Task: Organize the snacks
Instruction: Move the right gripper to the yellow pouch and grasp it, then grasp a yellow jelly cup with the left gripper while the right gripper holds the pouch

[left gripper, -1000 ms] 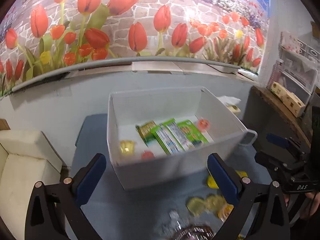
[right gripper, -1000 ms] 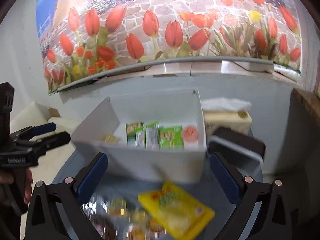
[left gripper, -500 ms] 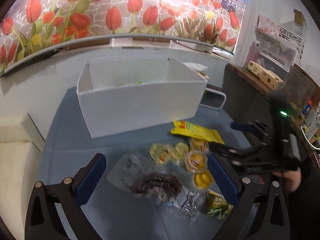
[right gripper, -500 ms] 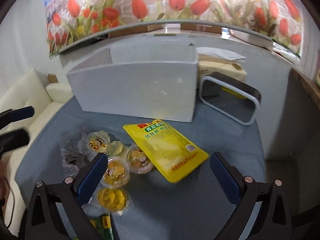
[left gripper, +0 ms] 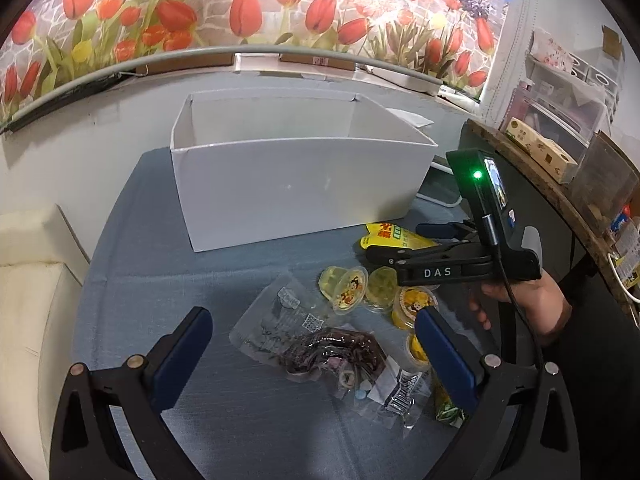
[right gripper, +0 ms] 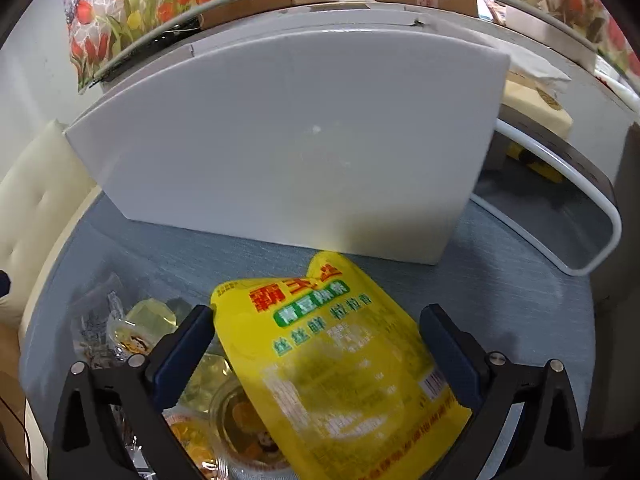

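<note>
A white box [left gripper: 296, 188] stands on the blue-grey cloth; its near wall [right gripper: 292, 152] hides the inside. In front lie a yellow snack pouch [right gripper: 336, 360], several jelly cups [left gripper: 348, 286] and a clear bag of dark snacks [left gripper: 328, 352]. My right gripper [right gripper: 316, 356] is open, low over the yellow pouch, which lies between its fingers. It shows in the left wrist view [left gripper: 396, 242] above the pouch [left gripper: 394, 234]. My left gripper [left gripper: 316, 356] is open and empty, above the clear bag.
A white-rimmed grey tray [right gripper: 568, 216] stands right of the box. A cream cushion [left gripper: 28, 300] lies left of the table. A dark shelf with boxes [left gripper: 560, 160] stands at the right. A small green packet [left gripper: 446, 406] lies near the front.
Both grippers have dropped and pulled back from above the box toward the snacks. The right gripper has closed in over the yellow pouch, still open.
</note>
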`<state>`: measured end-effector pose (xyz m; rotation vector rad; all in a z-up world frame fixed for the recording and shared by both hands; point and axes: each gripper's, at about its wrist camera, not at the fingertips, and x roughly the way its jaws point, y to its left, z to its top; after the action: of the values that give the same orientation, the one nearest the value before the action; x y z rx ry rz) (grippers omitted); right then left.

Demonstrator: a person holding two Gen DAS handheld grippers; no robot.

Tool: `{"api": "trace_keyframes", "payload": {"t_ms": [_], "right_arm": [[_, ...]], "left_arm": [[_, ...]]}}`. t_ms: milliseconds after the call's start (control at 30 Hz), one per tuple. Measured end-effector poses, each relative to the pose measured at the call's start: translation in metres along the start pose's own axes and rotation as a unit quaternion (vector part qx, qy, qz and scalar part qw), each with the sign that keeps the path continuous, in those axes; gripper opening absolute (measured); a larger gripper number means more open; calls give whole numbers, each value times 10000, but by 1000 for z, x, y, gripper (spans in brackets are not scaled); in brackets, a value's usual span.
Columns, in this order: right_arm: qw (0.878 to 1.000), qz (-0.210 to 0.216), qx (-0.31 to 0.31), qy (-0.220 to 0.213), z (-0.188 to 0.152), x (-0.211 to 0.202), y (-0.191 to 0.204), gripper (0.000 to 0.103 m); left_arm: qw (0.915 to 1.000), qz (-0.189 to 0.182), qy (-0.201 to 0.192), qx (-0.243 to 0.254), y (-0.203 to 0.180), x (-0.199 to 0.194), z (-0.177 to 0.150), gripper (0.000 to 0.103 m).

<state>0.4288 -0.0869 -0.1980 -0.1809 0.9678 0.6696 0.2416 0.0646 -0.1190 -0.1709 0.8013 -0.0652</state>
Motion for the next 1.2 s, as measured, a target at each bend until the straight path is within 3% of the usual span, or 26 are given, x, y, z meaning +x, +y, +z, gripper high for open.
{"api": "trace_keyframes", "payload": {"t_ms": [67, 233, 300, 600, 933, 1200], "right_arm": [[9998, -161, -150, 31, 3, 1, 1, 86], [9995, -90, -291, -55, 4, -12, 1, 67], [9991, -131, -392, -121, 2, -21, 1, 50], [9973, -206, -510, -495, -11, -63, -6, 29], [9927, -219, -362, -1130, -37, -131, 15, 26], [9883, 133, -115, -1512, -74, -166, 32, 23]], "left_arm": [[10000, -4, 25, 14, -1, 3, -1, 103], [9999, -33, 47, 84, -7, 7, -2, 103], [9999, -47, 64, 86, -9, 10, -2, 103], [9998, -41, 57, 175, -19, 11, 3, 103], [9993, 1, 66, 372, -28, 17, -6, 103], [9991, 273, 318, 3, 7, 34, -12, 103]]}}
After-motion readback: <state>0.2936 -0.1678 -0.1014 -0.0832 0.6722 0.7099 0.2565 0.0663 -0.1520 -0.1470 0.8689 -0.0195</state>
